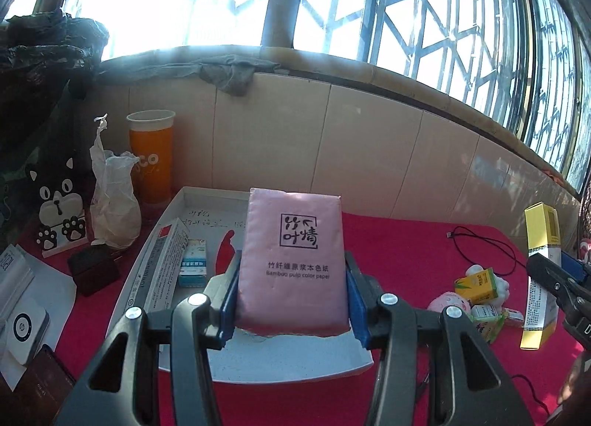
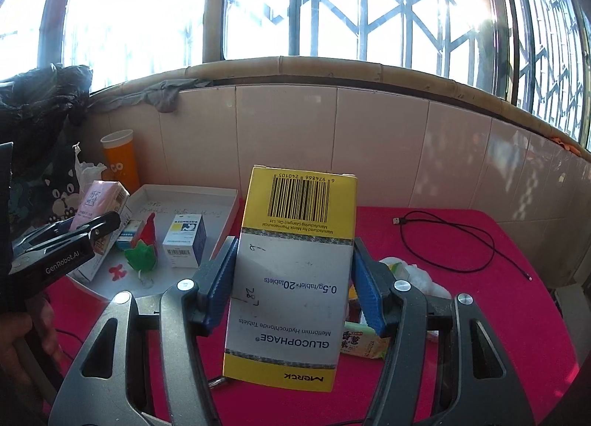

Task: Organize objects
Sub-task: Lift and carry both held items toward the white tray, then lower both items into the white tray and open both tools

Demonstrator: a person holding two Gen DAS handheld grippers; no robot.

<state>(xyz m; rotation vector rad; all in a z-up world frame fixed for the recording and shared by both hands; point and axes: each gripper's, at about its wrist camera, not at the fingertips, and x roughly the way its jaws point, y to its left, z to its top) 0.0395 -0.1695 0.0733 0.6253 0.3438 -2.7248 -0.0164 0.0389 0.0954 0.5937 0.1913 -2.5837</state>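
Pink tissue pack point(image 1: 293, 259) hides much of the white tray point(image 1: 177, 204) behind it

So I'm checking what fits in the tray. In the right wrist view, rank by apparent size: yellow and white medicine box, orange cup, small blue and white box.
1. Yellow and white medicine box, largest, though held nearest the camera, so this exaggerates it.
2. Orange cup.
3. Small blue and white box.
The last two look alike; unsure.
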